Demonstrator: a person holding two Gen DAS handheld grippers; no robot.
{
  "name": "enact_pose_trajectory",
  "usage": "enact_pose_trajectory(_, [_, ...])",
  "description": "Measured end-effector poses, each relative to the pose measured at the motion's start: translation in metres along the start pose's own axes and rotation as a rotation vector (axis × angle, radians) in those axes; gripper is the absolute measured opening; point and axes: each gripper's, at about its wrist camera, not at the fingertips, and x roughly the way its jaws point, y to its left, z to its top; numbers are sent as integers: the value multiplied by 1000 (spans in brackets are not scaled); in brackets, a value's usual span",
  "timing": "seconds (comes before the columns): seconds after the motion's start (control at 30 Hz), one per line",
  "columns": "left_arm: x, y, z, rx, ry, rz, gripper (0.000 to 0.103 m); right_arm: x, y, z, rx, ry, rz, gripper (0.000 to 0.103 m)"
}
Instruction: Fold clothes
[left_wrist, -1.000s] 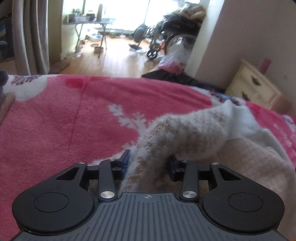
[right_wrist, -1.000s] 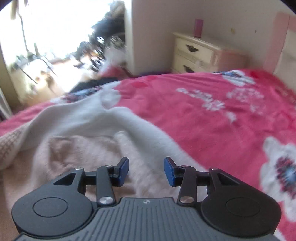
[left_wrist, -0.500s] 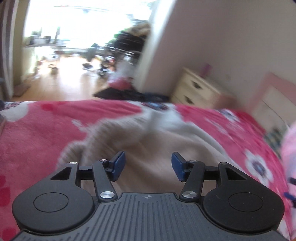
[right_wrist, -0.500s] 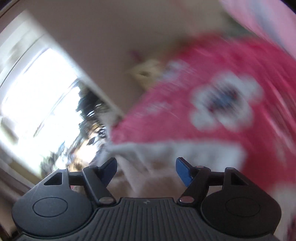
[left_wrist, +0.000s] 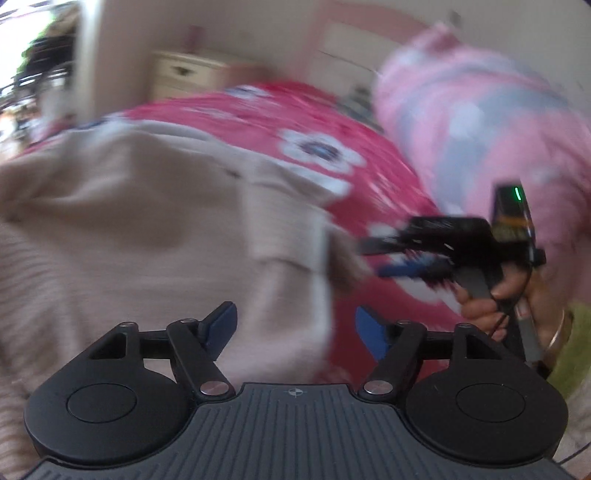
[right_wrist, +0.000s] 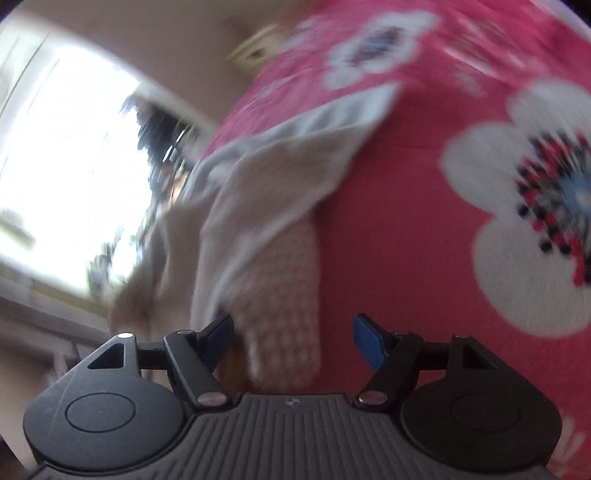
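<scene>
The beige sweater lies flat on the bed ahead-left of the left gripper, whose empty jaws are opening; the right gripper, jaws released, straddles its sleeve.

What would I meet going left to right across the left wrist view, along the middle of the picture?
Beige sweater → red flowered blanket → the other tool, held in a hand → pink patterned fabric.

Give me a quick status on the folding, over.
Left tool opening, nothing between its pads; right tool open, empty. Beige sweater lying loose on the pink floral bedspread, not gripped. Frames blurred; nothing seen in the way.
</scene>
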Motion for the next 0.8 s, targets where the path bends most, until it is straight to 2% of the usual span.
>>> enact_pose_trajectory(0.1, [32, -16, -4, 36, 74, 43, 71, -6, 32, -16, -189, 25, -15, 74])
enact_pose_trajectory(0.2, [55, -21, -13, 62, 130, 106, 59, 5, 47, -28, -313, 18, -127, 73])
enact_pose_trajectory(0.27, [65, -22, -20, 78, 138, 140, 56, 20, 47, -32, -361, 30, -189, 67])
enact_pose_trajectory(0.37, [76, -22, -31, 106, 153, 201, 44, 39, 38, -34, -361, 34, -215, 40])
enact_pose_trajectory(0.4, [76, -20, -32, 96, 152, 215, 33, 42, 35, -33, -349, 30, -219, 20])
enact_pose_trajectory(0.43, [77, -16, -33, 67, 146, 226, 26, 44, 31, -31, -339, 23, -230, 14])
enact_pose_trajectory(0.5, [77, -5, -34, 4, 133, 242, 8, 38, 27, -24, -348, -27, -266, 11])
enact_pose_trajectory(0.63, [73, 13, -24, -135, 95, 191, 4, 4, 23, 16, -421, -177, -378, 9])
enact_pose_trajectory(0.8, [65, 9, 3, -174, 0, 80, 4, -25, 46, 99, -623, -326, -484, 9])
